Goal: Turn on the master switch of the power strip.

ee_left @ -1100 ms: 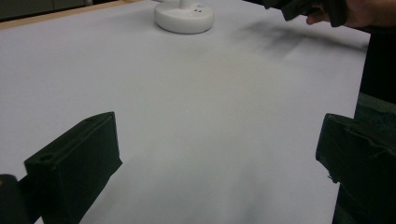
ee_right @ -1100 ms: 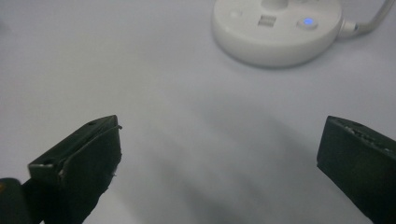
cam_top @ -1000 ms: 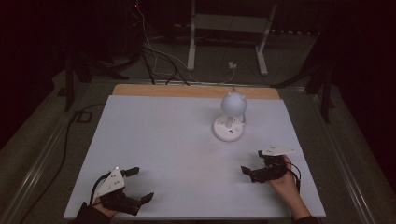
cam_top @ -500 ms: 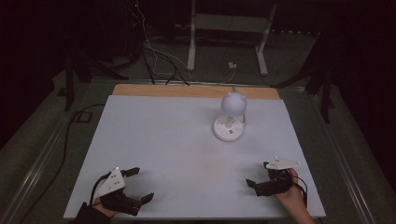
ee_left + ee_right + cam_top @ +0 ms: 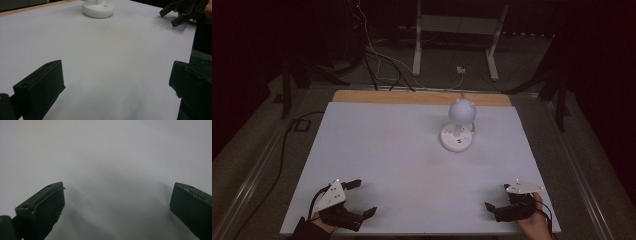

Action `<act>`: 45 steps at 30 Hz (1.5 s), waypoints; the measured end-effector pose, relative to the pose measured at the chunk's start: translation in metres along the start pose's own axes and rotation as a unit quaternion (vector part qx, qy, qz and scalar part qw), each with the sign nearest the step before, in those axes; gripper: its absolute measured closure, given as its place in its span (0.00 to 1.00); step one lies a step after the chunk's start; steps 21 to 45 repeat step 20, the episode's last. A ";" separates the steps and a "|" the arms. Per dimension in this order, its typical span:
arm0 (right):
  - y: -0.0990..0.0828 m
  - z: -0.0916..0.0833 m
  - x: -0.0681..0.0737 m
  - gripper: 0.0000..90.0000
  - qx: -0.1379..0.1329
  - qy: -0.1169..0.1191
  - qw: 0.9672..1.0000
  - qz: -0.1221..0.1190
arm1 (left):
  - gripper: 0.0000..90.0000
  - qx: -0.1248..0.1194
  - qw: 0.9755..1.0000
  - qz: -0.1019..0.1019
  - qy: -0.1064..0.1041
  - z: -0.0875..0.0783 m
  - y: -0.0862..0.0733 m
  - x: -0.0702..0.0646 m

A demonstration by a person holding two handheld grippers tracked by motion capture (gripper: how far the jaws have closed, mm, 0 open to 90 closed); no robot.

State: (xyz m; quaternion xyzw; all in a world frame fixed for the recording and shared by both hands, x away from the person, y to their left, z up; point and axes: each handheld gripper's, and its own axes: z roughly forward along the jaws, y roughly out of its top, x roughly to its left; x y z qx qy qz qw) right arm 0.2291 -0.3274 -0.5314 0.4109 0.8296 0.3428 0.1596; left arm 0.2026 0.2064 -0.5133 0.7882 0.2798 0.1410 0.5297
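A white ball-headed lamp (image 5: 460,112) stands upright on its round white base (image 5: 456,139) at the back right of the white table (image 5: 402,160); the base (image 5: 98,9) also shows far off in the left gripper view. My left gripper (image 5: 363,198) rests open at the front left corner, nothing between its jaws. My right gripper (image 5: 496,197) lies open near the front right corner, its jaws spread over bare table. In the left gripper view the right gripper (image 5: 176,16) appears at the top right.
A wooden strip (image 5: 412,97) runs along the table's far edge. Beyond it, on the dark floor, lie cables (image 5: 377,55) and a white metal stand (image 5: 457,35). A black cable (image 5: 287,150) trails down the left side.
My right gripper has drawn back toward the front edge of the table and turned to point left. The left gripper and the lamp have stayed put.
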 end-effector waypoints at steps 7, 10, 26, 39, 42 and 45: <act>0.002 0.001 0.000 0.00 -0.002 -0.003 1.000 -0.010 | 0.00 0.002 1.000 0.000 0.001 0.001 0.000 0.000; 0.005 0.003 0.002 0.00 -0.004 0.003 1.000 -0.014 | 0.00 0.004 1.000 0.001 0.001 0.001 0.000 0.000; 0.006 0.005 0.004 0.00 -0.002 0.012 1.000 -0.022 | 0.00 0.004 1.000 0.002 0.000 0.001 0.000 -0.001; 0.006 0.005 0.004 0.00 -0.002 0.012 1.000 -0.022 | 0.00 0.004 1.000 0.002 0.000 0.001 0.000 -0.001; 0.006 0.005 0.004 0.00 -0.002 0.012 1.000 -0.022 | 0.00 0.004 1.000 0.002 0.000 0.001 0.000 -0.001; 0.006 0.005 0.004 0.00 -0.002 0.012 1.000 -0.022 | 0.00 0.004 1.000 0.002 0.000 0.001 0.000 -0.001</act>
